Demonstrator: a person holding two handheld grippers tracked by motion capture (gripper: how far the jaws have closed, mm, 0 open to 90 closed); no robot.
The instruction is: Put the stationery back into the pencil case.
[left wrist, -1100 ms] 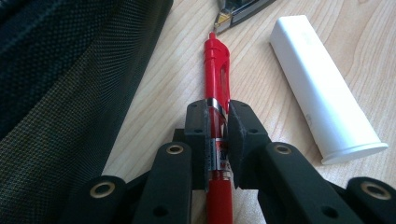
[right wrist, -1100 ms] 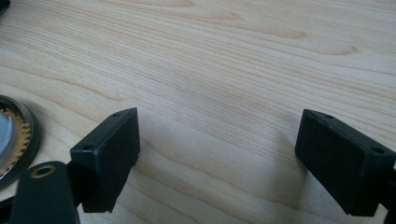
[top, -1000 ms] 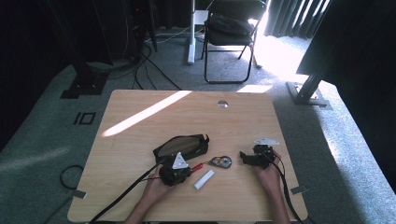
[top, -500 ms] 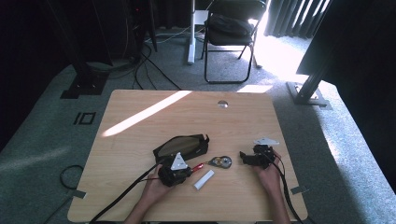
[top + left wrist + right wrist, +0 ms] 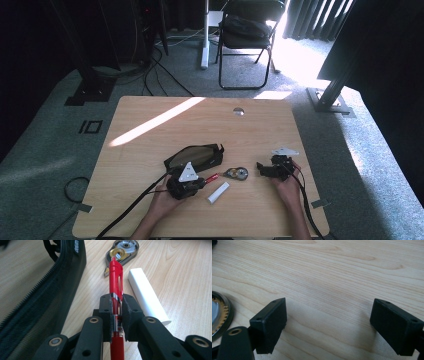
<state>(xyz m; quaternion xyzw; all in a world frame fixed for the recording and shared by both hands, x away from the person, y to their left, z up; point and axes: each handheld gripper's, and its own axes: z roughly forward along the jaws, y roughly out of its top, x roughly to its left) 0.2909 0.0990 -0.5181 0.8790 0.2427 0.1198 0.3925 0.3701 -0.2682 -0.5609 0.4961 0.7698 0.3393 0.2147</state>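
A red pen (image 5: 116, 280) is clamped between the pads of my left gripper (image 5: 116, 306), its tip pointing toward a correction tape dispenser (image 5: 122, 250). In the high view the left gripper (image 5: 199, 183) sits near the table's front, just right of an open black mesh pencil case (image 5: 195, 156), with the red pen (image 5: 211, 177) sticking out to the right. A white eraser (image 5: 218, 192) lies beside the pen on the wood. My right gripper (image 5: 329, 325) stands open over bare wood, to the right of the tape dispenser (image 5: 236, 173). Nothing is between its pads.
The wooden table (image 5: 200, 125) has a sunlit stripe across its left half and a round cable hole (image 5: 239, 111) at the back. A folding chair (image 5: 247, 35) and cables stand on the carpet beyond the table.
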